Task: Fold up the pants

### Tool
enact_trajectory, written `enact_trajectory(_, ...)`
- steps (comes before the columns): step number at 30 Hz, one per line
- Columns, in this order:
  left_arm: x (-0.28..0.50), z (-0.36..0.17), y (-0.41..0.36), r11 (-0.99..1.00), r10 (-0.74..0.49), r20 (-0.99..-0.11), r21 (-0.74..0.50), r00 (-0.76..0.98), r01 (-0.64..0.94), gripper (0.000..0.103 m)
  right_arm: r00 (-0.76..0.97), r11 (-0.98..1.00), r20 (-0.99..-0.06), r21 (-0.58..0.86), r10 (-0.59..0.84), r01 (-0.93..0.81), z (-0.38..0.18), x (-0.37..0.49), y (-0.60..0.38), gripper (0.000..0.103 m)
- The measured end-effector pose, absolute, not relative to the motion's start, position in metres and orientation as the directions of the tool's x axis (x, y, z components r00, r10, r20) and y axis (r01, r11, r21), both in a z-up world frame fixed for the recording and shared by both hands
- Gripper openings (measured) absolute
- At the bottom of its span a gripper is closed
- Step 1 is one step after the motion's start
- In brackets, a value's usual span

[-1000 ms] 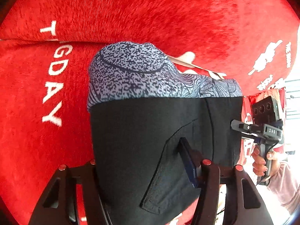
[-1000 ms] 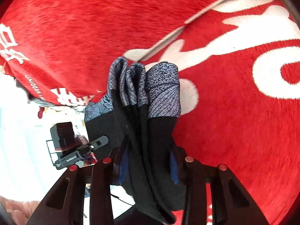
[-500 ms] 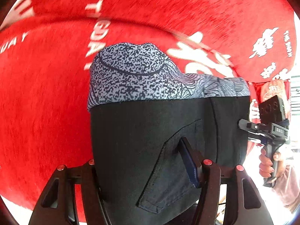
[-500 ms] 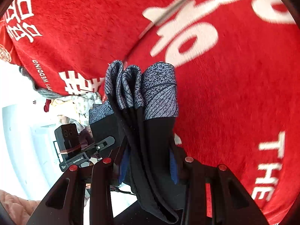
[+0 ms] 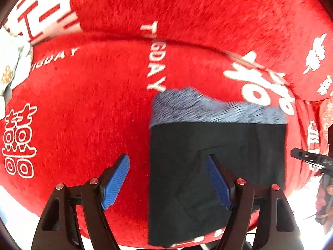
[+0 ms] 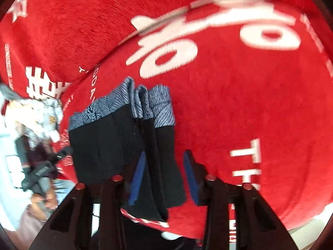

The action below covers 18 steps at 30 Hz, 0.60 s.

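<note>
Left gripper (image 5: 167, 179), blue-padded jaws spread wide, grasping nothing. Right gripper (image 6: 163, 180), jaws parted, straddling the layered edge of the folded black pants with grey patterned cuffs (image 5: 216, 166), visible only from this wrist. Pants rest on the red plush blanket with white lettering (image 5: 83, 114).
</note>
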<state>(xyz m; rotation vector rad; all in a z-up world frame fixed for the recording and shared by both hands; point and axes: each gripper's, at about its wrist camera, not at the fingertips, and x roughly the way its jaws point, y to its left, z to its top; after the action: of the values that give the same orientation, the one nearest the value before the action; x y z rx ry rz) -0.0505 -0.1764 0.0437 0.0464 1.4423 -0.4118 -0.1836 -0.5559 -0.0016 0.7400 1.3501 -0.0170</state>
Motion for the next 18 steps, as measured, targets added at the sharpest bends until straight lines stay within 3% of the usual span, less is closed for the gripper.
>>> enact_trajectory(5, -0.058, 0.052, -0.213, 0.873, -0.334, -0.941, -0.289, 0.051, 0.392, 0.077, 0.323, 0.814, -0.871, 0.472, 0.371, 0.338, 0.025, -0.183, -0.545, 0.028)
enact_trajectory(11, -0.054, 0.012, -0.23, 0.893, -0.291, -0.956, -0.256, 0.04, 0.369, 0.077, 0.256, 0.83, -0.885, 0.457, 0.389, 0.318, -0.001, -0.159, -0.514, 0.028)
enact_trajectory(15, -0.055, 0.009, -0.226, 0.889, -0.266, -0.963, -0.225, 0.051, 0.398, 0.077, 0.224, 0.859, -0.918, 0.389, 0.328, 0.334, -0.022, -0.154, -0.516, 0.025)
enact_trajectory(18, -0.059, 0.013, -0.227, 0.891, -0.237, -0.97, -0.193, 0.059, 0.41, 0.077, 0.235, 0.824, -0.901, 0.429, 0.364, 0.37, -0.025, -0.157, -0.525, 0.025)
